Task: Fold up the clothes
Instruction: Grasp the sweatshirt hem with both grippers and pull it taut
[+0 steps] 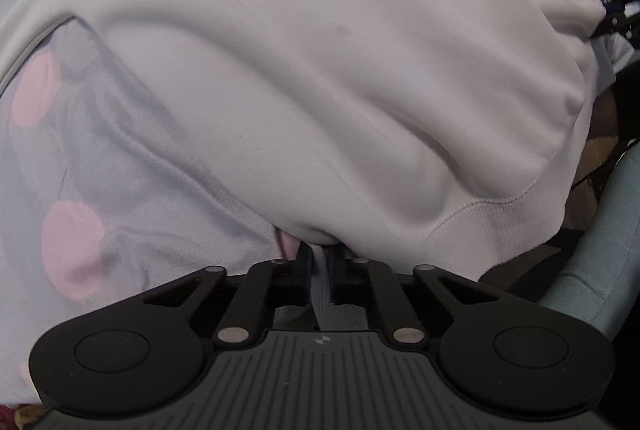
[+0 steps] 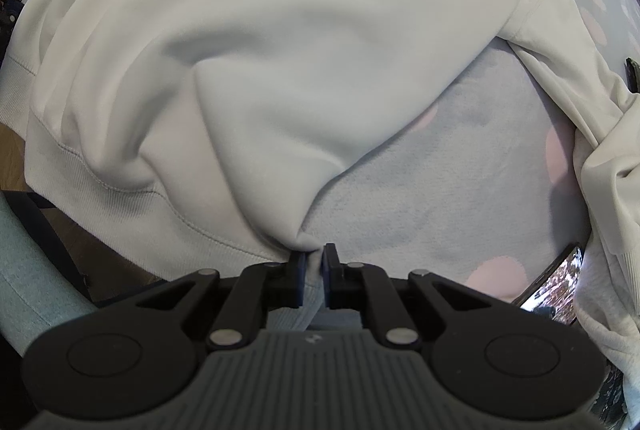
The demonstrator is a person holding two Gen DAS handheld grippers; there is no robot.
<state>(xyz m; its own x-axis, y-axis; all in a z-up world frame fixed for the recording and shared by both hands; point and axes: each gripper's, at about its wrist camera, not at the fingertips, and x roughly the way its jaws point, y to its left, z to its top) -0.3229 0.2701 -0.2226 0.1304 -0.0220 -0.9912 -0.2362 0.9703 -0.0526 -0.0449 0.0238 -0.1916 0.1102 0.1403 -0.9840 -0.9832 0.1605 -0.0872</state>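
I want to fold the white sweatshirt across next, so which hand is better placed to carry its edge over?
Probably the right gripper: it pinches a raised fold of the white cotton sweatshirt beside open spotted blanket. The left gripper grips near the ribbed hem.

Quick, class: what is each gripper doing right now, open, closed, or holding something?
Left gripper: closed on the white sweatshirt.
Right gripper: closed on a fold of it.
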